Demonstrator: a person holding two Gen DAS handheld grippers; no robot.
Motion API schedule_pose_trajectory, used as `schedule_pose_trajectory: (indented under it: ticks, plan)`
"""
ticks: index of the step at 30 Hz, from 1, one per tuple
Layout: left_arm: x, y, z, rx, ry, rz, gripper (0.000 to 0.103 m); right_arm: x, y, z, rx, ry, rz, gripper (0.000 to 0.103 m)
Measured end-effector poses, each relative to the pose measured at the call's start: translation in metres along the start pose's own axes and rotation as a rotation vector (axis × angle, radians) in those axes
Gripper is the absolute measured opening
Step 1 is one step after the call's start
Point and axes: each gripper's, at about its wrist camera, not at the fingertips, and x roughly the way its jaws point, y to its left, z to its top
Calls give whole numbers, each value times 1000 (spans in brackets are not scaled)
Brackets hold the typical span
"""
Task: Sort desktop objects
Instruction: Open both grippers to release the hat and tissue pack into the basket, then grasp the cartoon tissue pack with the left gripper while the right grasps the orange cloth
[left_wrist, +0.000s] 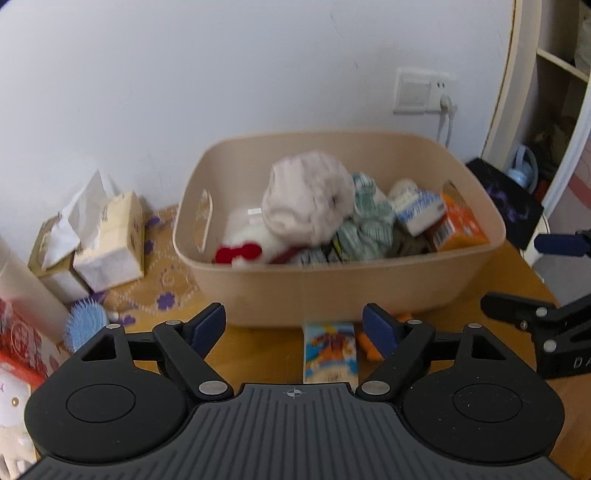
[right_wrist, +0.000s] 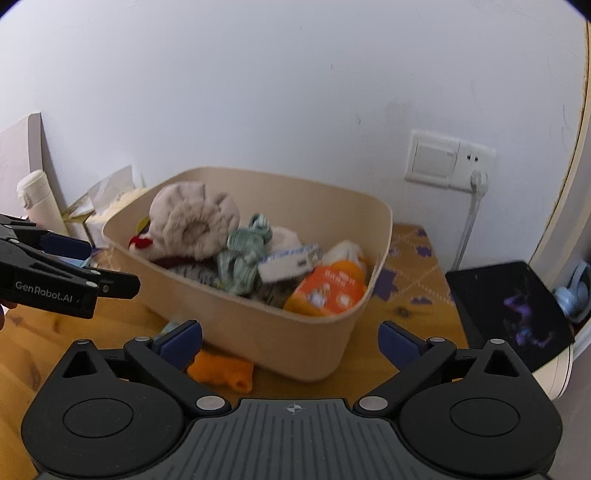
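Observation:
A beige bin stands on the wooden table against the wall. It holds a fluffy pale plush, a green-and-white cloth, a blue-and-white box, an orange box and a white toy with a red bow. In front of the bin lie a colourful card pack and an orange item. My left gripper is open just before the bin, above the pack, holding nothing. My right gripper is open at the bin's near corner, also with nothing in it.
Tissue packs, a blue hairbrush, a white bottle and a red box crowd the table's left side. A black pad lies right of the bin. A wall socket with a plugged cable sits behind.

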Motion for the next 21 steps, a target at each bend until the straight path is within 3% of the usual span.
schedule_pose_trajectory:
  ticks: [10, 21]
  plan:
    - [18, -9, -25, 27, 96, -38, 83, 9, 6, -23, -12, 88, 8, 103]
    - [51, -16, -29, 25, 170, -94, 83, 39, 10, -39, -25, 178, 36, 103]
